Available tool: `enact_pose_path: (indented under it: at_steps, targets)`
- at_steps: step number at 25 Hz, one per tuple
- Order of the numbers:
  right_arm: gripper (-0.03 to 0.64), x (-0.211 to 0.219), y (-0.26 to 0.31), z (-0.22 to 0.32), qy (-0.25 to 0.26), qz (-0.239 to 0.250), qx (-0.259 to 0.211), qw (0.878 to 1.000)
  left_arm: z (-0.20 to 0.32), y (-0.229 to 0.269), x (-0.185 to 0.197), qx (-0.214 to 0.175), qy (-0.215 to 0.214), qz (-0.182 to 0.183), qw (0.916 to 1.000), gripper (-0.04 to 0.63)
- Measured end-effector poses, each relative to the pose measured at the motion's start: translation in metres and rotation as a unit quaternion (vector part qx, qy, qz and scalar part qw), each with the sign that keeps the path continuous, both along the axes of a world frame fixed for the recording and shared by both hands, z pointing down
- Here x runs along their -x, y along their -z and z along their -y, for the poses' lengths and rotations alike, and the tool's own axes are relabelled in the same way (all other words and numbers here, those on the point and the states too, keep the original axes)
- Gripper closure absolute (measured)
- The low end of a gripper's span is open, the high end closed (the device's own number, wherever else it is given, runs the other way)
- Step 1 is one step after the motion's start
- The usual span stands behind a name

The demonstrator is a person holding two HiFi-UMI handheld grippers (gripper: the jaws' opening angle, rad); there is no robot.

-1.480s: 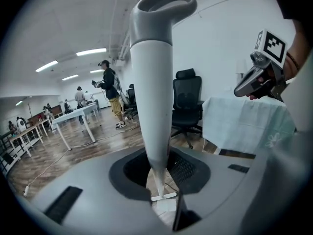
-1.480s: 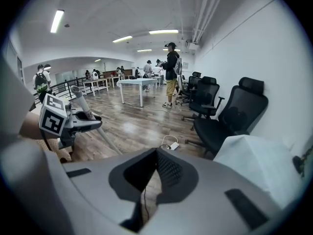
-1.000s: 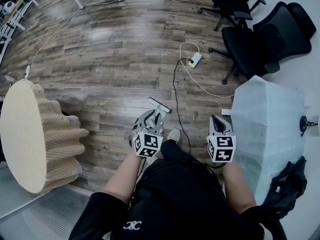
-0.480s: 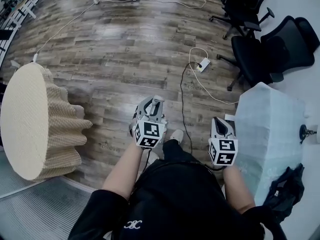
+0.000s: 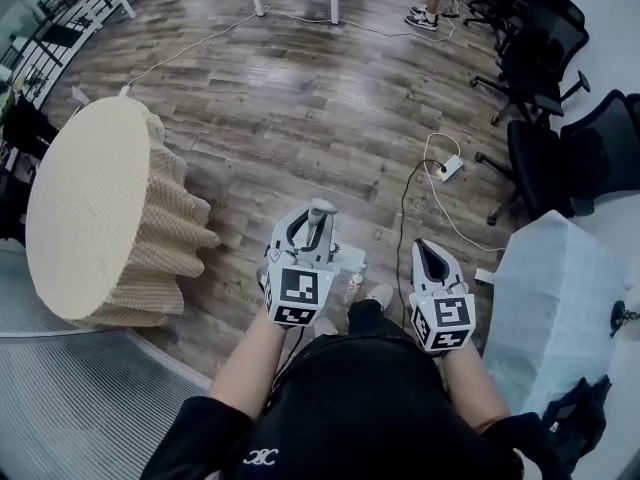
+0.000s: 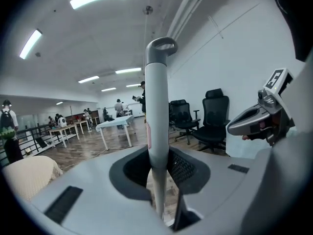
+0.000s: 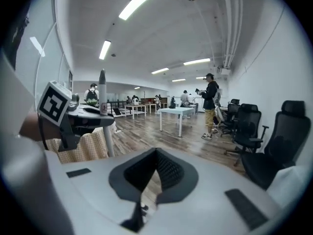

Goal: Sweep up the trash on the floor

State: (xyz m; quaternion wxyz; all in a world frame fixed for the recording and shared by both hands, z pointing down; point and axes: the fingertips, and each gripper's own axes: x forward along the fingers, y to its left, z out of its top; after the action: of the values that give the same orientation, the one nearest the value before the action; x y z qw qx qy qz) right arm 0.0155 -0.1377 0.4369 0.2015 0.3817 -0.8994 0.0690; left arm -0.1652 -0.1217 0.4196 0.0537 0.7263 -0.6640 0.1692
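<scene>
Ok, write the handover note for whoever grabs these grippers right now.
Left gripper: jaws shut on an upright grey handle, presumably the broom's.
Right gripper: jaws together, empty.
Trash: what looks like a small bottle lies on the wood floor by the person's feet. The broom head and any dustpan are out of view.
Done: nothing visibly swept.
Left: sweep it up, minding the power strip and its cables ahead on the right.
</scene>
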Motion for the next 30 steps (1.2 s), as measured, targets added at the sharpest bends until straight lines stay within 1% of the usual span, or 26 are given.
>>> enact_pose_path:
  at_steps: [5,8,11,17,22,25,30]
  targets:
    - [0.603,0.055,0.035,-0.010,0.011,0.089,0.008,0.996,-0.036,0.030,0.021,-0.024,0.028,-0.012,0.9993,0.511]
    - [0.603,0.077,0.049,-0.019,0.022,0.119,0.016,0.993,-0.054,0.039,0.027,-0.036,0.037,-0.017,0.9985,0.511]
    - [0.603,0.096,0.056,-0.028,0.047,0.117,0.016,0.992,-0.063,0.044,0.034,-0.041,0.051,-0.026,0.9975,0.511]
    - [0.604,0.112,0.065,-0.051,0.082,0.112,0.004,0.990,-0.087,0.050,0.034,-0.051,0.061,-0.042,0.9959,0.511]
    - [0.603,0.116,0.062,-0.070,0.102,0.102,-0.001,0.989,-0.106,0.061,0.031,-0.074,0.070,-0.052,0.9934,0.511]
    - [0.603,0.116,0.058,-0.080,0.111,0.103,0.004,0.988,-0.114,0.062,0.027,-0.074,0.071,-0.056,0.9931,0.511]
    - [0.603,0.118,0.058,-0.091,0.121,0.098,-0.002,0.988,-0.126,0.060,0.025,-0.075,0.074,-0.063,0.9924,0.511]
